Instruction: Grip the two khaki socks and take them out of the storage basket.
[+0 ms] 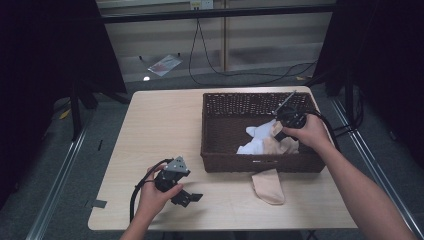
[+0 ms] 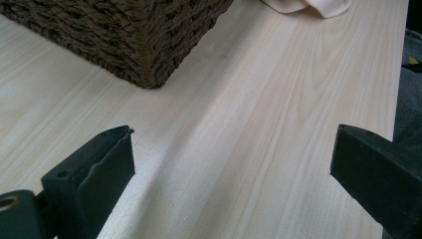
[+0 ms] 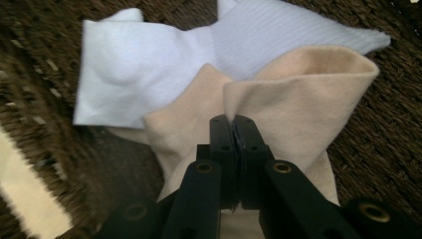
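High view: right claw (image 1: 278,131) sits inside basket (image 1: 210,127), near its front wall, w/ beige sock (image 1: 282,146) directly under it beside white sock (image 1: 257,139). Second beige sock (image 1: 268,186) lies on table (image 1: 160,125) just outside basket's front wall. Left claw (image 1: 189,197) rests well apart from basket, so right hand is the nearer one.

Left gripper view: jaws spread wide, nothing between, basket corner (image 2: 149,59) ahead.

Right gripper view: jaws pressed together, pinching a fold of beige sock (image 3: 298,99); sock runs away from claw, over basket floor.
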`<state>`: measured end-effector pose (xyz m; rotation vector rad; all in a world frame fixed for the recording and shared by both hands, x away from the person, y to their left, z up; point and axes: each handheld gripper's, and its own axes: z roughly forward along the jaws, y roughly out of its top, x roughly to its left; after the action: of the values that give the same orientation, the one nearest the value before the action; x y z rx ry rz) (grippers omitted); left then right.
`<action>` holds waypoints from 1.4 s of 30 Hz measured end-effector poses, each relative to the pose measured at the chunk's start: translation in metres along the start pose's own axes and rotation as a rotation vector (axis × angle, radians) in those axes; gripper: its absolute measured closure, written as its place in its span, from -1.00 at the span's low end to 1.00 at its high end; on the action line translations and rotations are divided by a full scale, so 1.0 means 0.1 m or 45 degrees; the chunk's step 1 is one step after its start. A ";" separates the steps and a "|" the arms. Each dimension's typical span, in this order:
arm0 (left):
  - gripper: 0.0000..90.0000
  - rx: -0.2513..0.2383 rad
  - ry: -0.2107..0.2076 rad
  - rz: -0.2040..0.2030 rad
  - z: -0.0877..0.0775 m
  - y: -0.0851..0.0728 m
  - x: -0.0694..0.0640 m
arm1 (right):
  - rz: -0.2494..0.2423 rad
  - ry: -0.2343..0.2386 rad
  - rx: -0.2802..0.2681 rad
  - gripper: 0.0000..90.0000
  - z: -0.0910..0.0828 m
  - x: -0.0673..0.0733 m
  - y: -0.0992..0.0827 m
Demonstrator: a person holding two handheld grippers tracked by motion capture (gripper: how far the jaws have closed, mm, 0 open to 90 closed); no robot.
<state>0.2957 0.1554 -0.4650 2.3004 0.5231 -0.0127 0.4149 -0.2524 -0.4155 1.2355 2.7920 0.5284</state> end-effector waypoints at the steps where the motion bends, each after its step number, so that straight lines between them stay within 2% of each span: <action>1: -0.92 0.003 -0.001 0.006 0.00 0.00 0.00 | -0.002 0.006 -0.008 0.96 -0.02 0.00 0.00; 18: -0.92 -0.006 -0.002 -0.002 -0.01 0.00 0.01 | -0.052 0.084 -0.048 0.97 -0.73 0.05 0.02; 30: -0.93 -0.014 -0.010 -0.002 -0.01 0.00 0.00 | -0.091 0.124 -0.079 0.97 -1.09 0.14 0.02; 37: -0.93 -0.010 0.011 -0.012 -0.05 -0.01 -0.01 | -0.150 0.139 -0.092 0.97 -1.26 0.23 0.05; 42: -0.93 -0.028 0.005 -0.016 -0.05 -0.03 -0.01 | -0.186 0.162 -0.119 0.97 -1.38 0.30 0.06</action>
<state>0.2929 0.1603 -0.4635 2.2762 0.5373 -0.0089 0.3745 -0.2669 -0.2813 1.0046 2.8932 0.7417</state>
